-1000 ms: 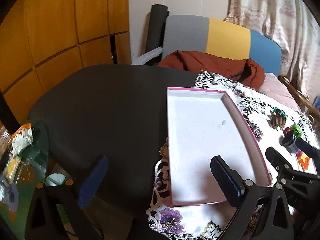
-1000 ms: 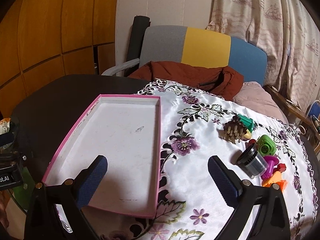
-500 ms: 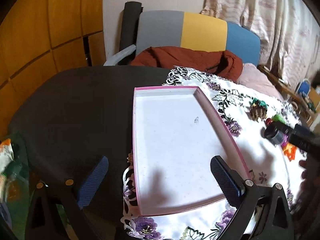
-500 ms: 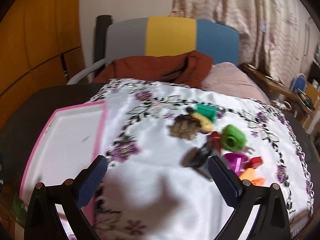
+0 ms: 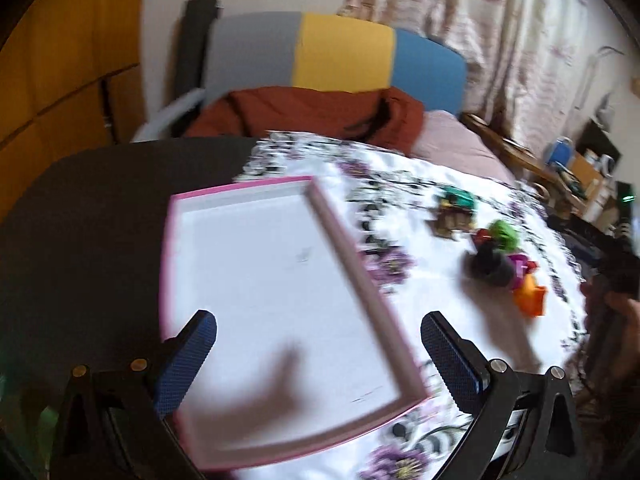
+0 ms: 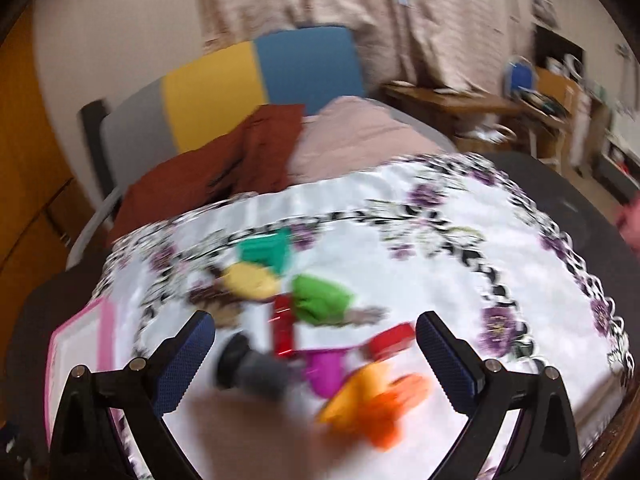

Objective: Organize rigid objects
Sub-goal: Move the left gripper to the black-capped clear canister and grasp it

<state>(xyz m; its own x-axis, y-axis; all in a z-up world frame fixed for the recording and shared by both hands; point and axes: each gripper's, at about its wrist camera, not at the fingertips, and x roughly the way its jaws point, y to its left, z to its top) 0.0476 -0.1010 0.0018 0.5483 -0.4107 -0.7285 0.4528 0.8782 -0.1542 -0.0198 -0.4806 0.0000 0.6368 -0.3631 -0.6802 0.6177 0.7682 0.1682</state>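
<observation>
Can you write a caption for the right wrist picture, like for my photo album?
Open right gripper above a blurry pile of colourful toys on the flowered tablecloth.

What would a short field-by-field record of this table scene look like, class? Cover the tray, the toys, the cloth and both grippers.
tray: pink-rimmed tray, white inside, nothing in it
toys: cluster of small colourful toys on the cloth, right of the tray, blurred
cloth: white floral tablecloth
left gripper: left gripper open, above the tray's near end
right gripper: right gripper open, toys between its fingers, none gripped
</observation>
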